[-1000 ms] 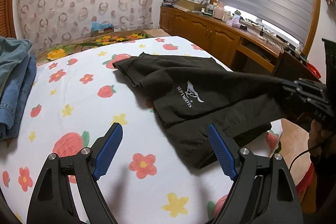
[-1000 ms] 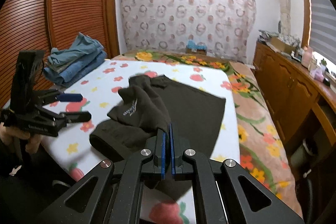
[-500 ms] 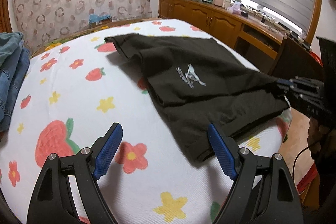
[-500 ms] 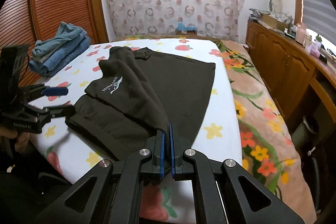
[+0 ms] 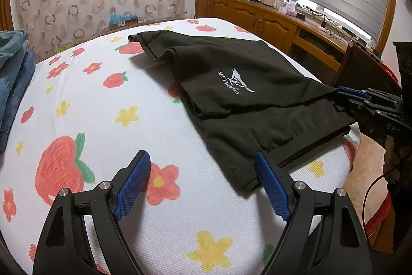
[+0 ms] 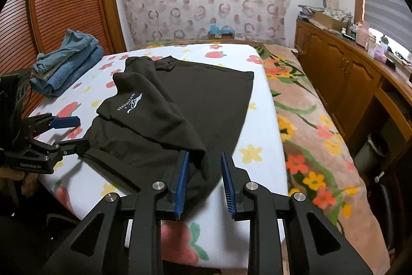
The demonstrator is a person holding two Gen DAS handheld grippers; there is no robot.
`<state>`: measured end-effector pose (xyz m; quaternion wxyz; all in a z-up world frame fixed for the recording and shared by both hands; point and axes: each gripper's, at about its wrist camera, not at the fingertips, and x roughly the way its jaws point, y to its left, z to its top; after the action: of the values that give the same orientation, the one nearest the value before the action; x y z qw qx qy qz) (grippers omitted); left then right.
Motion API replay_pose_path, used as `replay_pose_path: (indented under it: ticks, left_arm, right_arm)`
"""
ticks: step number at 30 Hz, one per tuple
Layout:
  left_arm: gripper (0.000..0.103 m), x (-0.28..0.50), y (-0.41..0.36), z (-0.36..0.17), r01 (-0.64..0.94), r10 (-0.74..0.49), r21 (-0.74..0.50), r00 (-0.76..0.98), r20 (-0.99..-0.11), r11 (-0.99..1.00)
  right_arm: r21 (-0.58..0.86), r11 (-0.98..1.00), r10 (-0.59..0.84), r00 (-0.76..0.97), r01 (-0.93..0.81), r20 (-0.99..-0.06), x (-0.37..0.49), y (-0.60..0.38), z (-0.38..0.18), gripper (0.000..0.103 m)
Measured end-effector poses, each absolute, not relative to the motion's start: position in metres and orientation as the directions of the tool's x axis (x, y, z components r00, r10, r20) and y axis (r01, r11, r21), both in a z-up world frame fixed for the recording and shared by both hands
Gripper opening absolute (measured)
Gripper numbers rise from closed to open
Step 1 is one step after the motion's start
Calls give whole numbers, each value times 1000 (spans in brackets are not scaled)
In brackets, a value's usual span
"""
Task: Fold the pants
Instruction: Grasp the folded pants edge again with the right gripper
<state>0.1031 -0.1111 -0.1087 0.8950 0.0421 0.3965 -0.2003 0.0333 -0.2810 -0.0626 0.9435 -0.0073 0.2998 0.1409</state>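
The black pants [image 5: 247,94] are laid folded over on the bed [image 5: 123,120], on a white sheet printed with strawberries and flowers, with a white logo [image 5: 235,81] facing up on the top layer. The left gripper [image 5: 202,183] is held spread wide just above the sheet at the near corner of the pants; nothing is caught between its blue pads [image 5: 134,182], and the right-hand pad is seen against the hem. The right gripper [image 6: 204,182] is placed at the opposite edge of the pants, and its jaws have just been opening: a fold of the black cloth is seen between the pads [image 6: 181,182], lying against the left one, with a gap to the other, so it is no longer pinched. A stack of folded jeans [image 6: 65,63] is set well apart at the far side of the bed. A wooden cabinet [image 6: 342,79] is seen along the wall under the window
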Motion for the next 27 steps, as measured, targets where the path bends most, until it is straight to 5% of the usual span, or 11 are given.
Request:
replay_pose_path:
  ticks: [16,27]
  left_arm:
    - [84,98,-78,-81,339,-323,-108,677,-662,934]
    - [84,98,-57,-79,290,-297,-120,712,-637,950]
  right_arm:
    - [51,920,359,780,-389,-512,41,-244,-42,33]
    - [26,861,424,688,-508,-589,92,-210,-50,35]
